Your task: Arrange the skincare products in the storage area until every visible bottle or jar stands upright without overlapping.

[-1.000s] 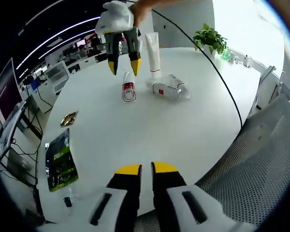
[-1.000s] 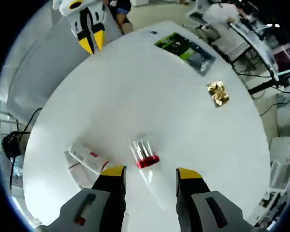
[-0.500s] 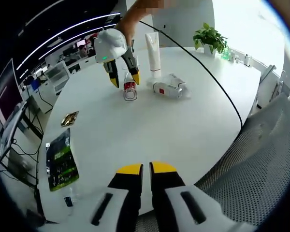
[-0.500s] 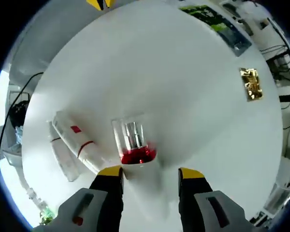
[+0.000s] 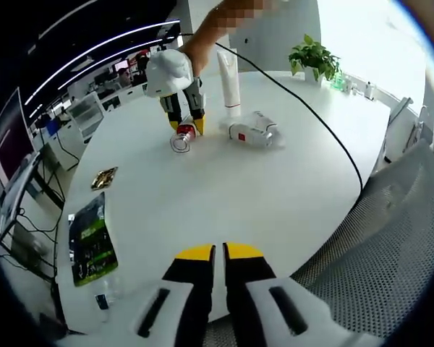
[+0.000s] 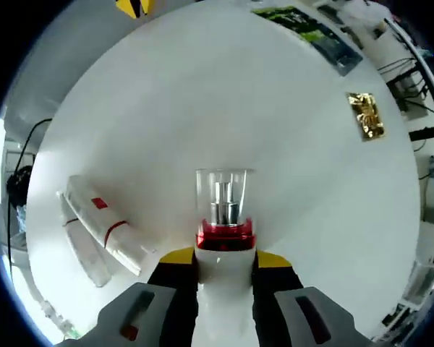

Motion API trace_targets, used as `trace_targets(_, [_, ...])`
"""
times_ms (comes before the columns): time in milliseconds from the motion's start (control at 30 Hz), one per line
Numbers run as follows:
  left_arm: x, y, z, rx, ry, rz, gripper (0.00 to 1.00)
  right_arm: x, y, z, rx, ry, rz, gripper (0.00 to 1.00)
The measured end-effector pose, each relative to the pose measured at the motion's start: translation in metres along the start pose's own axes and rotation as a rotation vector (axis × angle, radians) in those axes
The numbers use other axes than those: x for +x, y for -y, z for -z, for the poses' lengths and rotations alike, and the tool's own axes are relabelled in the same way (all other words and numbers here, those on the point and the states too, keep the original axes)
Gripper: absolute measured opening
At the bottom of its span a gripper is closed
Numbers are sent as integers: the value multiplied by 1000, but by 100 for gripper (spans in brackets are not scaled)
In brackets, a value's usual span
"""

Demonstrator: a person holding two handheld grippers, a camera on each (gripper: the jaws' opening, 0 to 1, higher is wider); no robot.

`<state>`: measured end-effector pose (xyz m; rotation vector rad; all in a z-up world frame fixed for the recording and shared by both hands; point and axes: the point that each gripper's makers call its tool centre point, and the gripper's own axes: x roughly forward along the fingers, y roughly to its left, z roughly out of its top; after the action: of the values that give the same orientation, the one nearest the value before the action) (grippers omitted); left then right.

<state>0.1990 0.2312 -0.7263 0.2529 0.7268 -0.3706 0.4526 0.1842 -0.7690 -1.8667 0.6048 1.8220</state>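
Observation:
A small white bottle (image 6: 224,217) with a red band and a clear cap lies on the round white table (image 6: 275,130). My right gripper (image 6: 224,256) is shut on its body, cap pointing away from me. In the left gripper view the same right gripper (image 5: 187,126) pinches the bottle (image 5: 181,139) at the far side of the table. A larger white bottle with a red mark (image 5: 254,131) lies on its side just right of it, also visible as the lying bottle (image 6: 105,228). A white tube (image 5: 229,78) stands upright behind. My left gripper (image 5: 217,251) hovers shut at the near edge, holding nothing.
A green packet (image 5: 90,242) and a gold wrapper (image 5: 103,176) lie on the table's left side; the packet (image 6: 307,36) and wrapper (image 6: 367,116) show again at the upper right in the right gripper view. A potted plant (image 5: 315,58) stands at the far edge. A mesh chair (image 5: 390,246) sits at right.
My right gripper came down over the small red-banded bottle and closed on it; the bottle shifted slightly left and turned. My left gripper stayed put.

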Motion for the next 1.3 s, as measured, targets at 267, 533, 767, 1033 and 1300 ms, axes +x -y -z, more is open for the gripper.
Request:
trace_targets(267, [0, -1, 0, 0, -3, -3, 0, -33, 16, -9, 224, 155, 55, 21])
trace_targets(533, [0, 1, 0, 12, 0, 1, 0, -82, 35, -6, 380, 285, 181, 20])
trace_targets(767, [-2, 0, -4, 17, 16, -6, 0, -108, 38, 1, 614, 451, 243, 20])
trace_targets(1033, [-2, -1, -3, 23, 17, -10, 0, -138, 28, 15, 678, 524, 326, 20])
trace_targets(1300, [-1, 1, -2, 28, 8, 0, 2, -203, 11, 9, 791, 744, 464, 20])
